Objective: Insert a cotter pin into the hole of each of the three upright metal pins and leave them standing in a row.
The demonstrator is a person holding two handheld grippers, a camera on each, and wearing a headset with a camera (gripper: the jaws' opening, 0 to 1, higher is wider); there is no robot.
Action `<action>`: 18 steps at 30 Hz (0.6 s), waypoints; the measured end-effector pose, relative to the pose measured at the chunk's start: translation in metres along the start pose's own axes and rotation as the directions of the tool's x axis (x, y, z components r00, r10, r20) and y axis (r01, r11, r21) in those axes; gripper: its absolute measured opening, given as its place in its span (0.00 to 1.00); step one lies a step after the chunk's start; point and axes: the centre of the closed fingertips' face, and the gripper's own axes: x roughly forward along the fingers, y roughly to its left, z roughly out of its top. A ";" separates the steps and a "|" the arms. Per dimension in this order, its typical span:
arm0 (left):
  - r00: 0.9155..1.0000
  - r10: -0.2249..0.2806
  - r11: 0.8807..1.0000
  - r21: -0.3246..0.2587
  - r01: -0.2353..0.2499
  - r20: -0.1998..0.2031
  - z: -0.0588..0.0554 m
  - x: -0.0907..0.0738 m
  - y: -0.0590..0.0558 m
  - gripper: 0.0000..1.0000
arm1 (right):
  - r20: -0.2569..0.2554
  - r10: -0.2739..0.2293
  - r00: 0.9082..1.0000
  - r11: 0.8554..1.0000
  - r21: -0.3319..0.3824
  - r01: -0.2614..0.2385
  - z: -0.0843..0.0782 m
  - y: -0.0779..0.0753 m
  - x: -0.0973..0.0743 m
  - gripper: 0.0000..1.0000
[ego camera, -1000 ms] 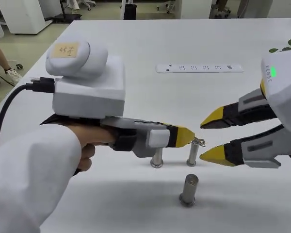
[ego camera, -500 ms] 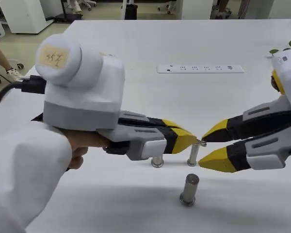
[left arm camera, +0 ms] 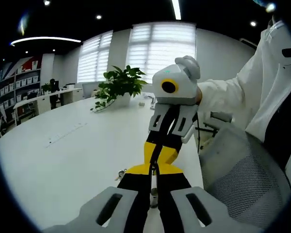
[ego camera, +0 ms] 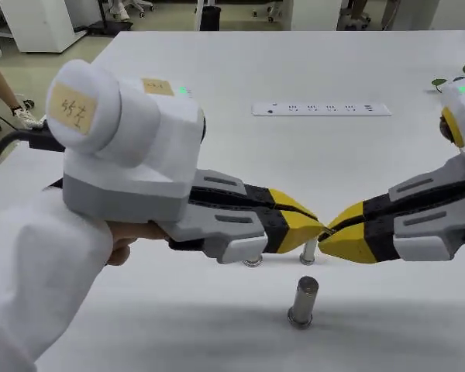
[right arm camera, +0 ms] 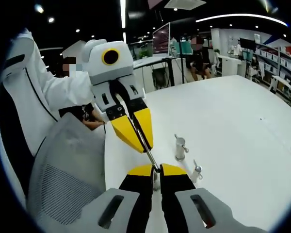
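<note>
A white table (ego camera: 372, 62) is carrying a white power strip (ego camera: 322, 109), which is lying flat toward the table's far side. A leafy potted plant (left arm camera: 119, 87) is standing at one table edge. A grey mesh chair (left arm camera: 237, 170) is sitting just beside the table. A white cabinet (ego camera: 31, 23) is standing on the floor beyond the table's far corner.

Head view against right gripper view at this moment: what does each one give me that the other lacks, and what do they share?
The head view adds the power strip lying further back on the white table. The right gripper view adds the thin cotter pin running between the two grippers' tips, and a mesh chair back. Shared: the left gripper and right gripper meeting tip to tip over an upright metal pin.
</note>
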 end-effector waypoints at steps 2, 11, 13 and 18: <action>1.000 -0.010 1.000 0.006 0.010 0.000 0.000 0.001 -0.002 0.00 | -0.004 0.008 1.000 1.000 -0.010 -0.008 -0.001 0.002 -0.001 0.00; 0.998 -0.034 0.999 0.002 0.035 -0.050 -0.012 0.006 -0.008 0.00 | -0.077 0.007 0.997 0.995 -0.097 -0.014 -0.011 0.009 -0.006 0.00; 0.998 -0.023 0.999 0.022 0.025 -0.055 -0.015 0.008 -0.008 0.00 | -0.091 -0.005 0.996 0.995 -0.096 -0.004 -0.012 0.009 -0.006 0.00; 0.999 0.012 0.999 0.040 -0.011 -0.045 -0.021 0.008 -0.003 0.04 | -0.139 -0.039 0.989 0.986 -0.166 0.015 -0.020 0.007 -0.010 0.00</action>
